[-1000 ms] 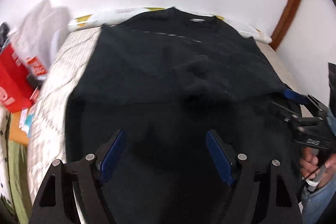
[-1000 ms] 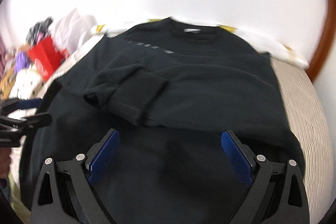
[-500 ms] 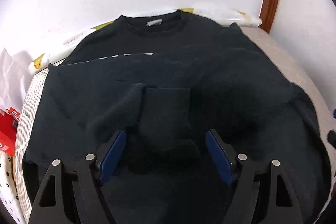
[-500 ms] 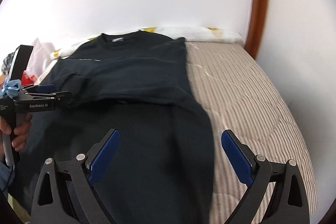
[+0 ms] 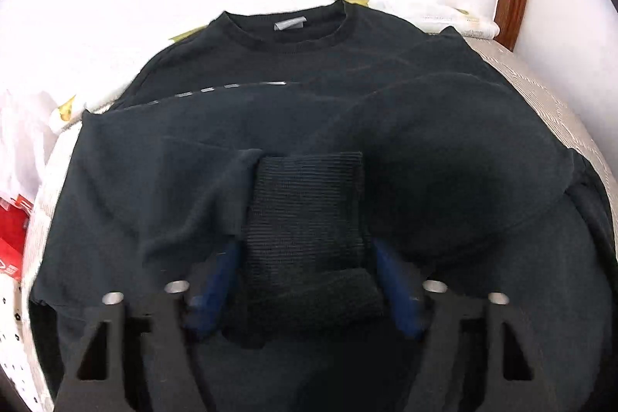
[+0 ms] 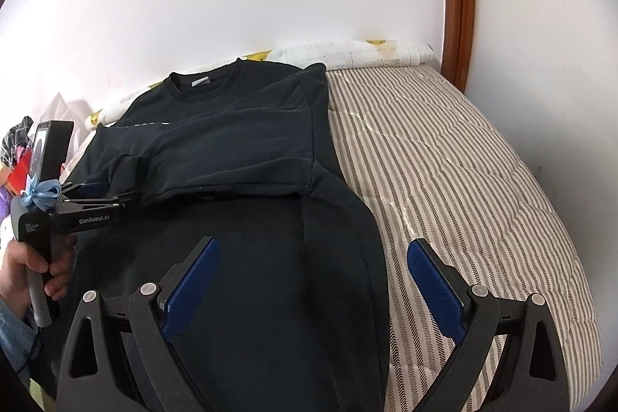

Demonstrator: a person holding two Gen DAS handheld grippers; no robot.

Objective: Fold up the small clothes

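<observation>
A black sweatshirt lies face up on the striped bed, collar toward the wall, both sleeves folded across its chest. My left gripper is open, its blue pads either side of the ribbed sleeve cuff, down at the cloth. From the right wrist view the left gripper sits at the sleeve's end on the sweatshirt. My right gripper is open and empty above the lower right part of the sweatshirt.
The striped mattress extends bare to the right of the sweatshirt. A white wall and rolled printed cloth run along the far edge. A wooden frame stands at the back right. Red bags and clutter lie left of the bed.
My left gripper has moved forward and down so the cuff now sits between its pads. My right gripper has swung right, toward the sweatshirt's right edge, and stays open.
</observation>
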